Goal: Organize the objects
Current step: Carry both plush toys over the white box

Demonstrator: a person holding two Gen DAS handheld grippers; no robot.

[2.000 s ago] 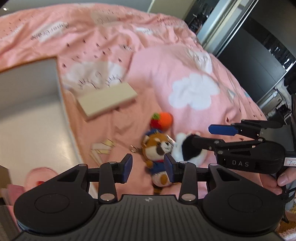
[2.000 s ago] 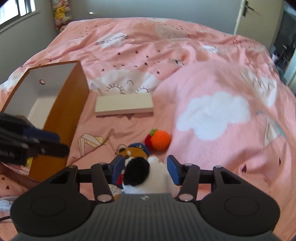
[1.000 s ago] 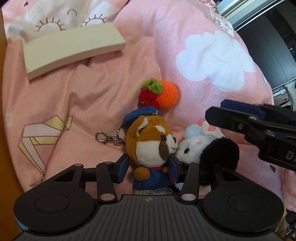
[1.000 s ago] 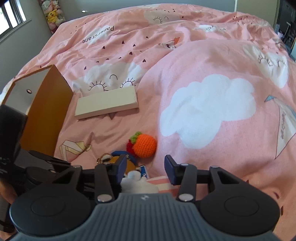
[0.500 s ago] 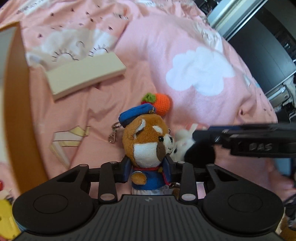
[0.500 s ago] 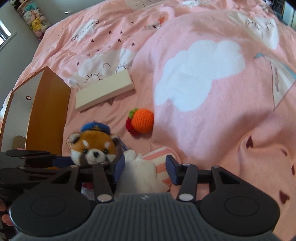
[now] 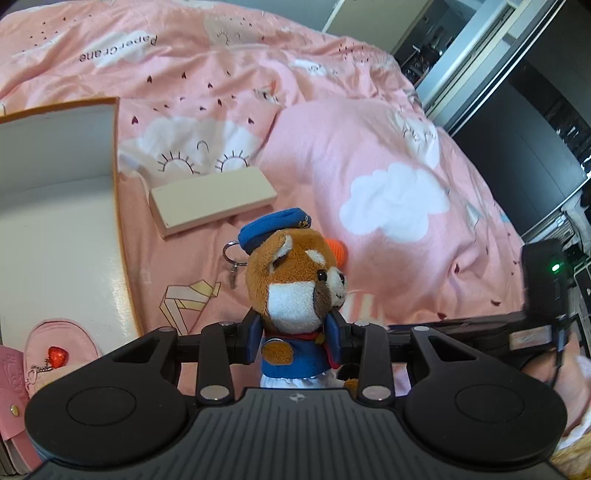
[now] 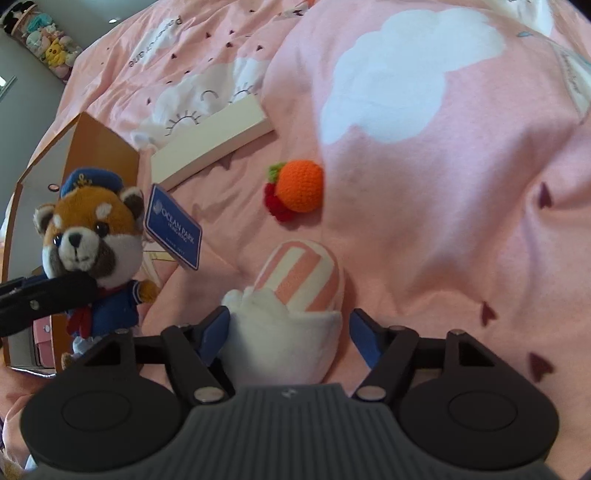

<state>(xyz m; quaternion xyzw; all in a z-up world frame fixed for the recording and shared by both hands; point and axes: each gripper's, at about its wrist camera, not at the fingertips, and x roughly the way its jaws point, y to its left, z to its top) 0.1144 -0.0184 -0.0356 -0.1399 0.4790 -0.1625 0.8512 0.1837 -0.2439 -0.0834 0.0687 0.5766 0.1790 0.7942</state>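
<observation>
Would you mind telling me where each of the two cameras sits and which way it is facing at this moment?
Left wrist: sits on the left gripper, looking forward over the red panda plush clamped in its fingers, toward the open box and pink bedspread; the right gripper's body shows at right.
Right wrist: sits on the right gripper, looking across the bed over a striped white plush between its open fingers; the left gripper's finger crosses at left.
Shared: panda, box, cream block, crochet orange.

Pink bedspread [image 7: 369, 155] printed with white clouds, sleepy suns and tiny hearts filling nearly everything, grey wall with a shelf of plush toys [image 8: 48, 48] up at 10 o'clock, pale door [image 7: 365, 18] at 12, dark glass-fronted cabinets [image 7: 517, 92] toward 2 o'clock.
</observation>
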